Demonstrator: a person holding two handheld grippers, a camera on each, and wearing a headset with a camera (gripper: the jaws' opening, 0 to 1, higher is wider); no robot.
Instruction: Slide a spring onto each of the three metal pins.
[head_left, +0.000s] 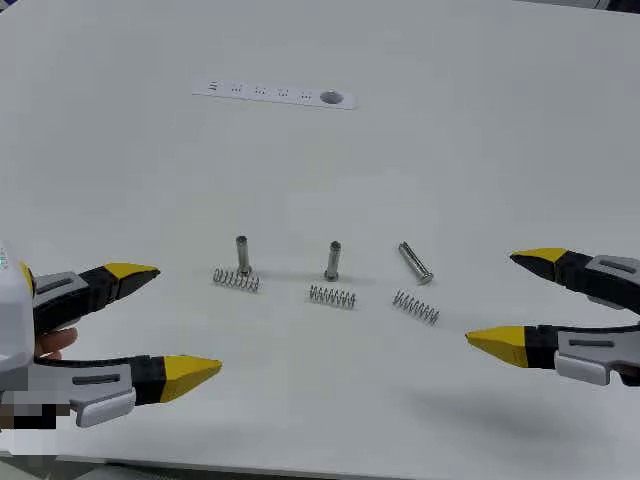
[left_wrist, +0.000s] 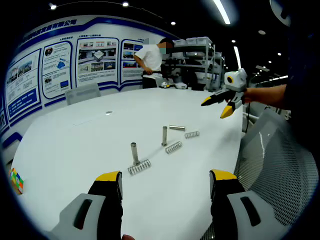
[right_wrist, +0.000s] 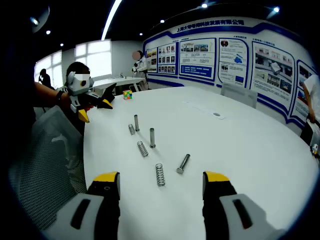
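Observation:
Three metal pins are on the white table (head_left: 320, 170). The left pin (head_left: 243, 254) and middle pin (head_left: 333, 260) stand upright; the right pin (head_left: 414, 262) lies on its side. A spring lies in front of each: left spring (head_left: 236, 279), middle spring (head_left: 332, 296), right spring (head_left: 415, 307). My left gripper (head_left: 175, 320) hovers open at the near left, apart from everything. My right gripper (head_left: 510, 298) is open at the near right. In the left gripper view the nearest pin (left_wrist: 134, 153) and spring (left_wrist: 139, 166) lie ahead. In the right gripper view the lying pin (right_wrist: 183, 163) and a spring (right_wrist: 160, 174) are closest.
A white power strip (head_left: 273, 94) lies flat at the far side of the table. A colourful cube (left_wrist: 16, 180) sits near the table edge. A mesh chair (left_wrist: 280, 155) stands beside the table. A person stands in the background by wall posters.

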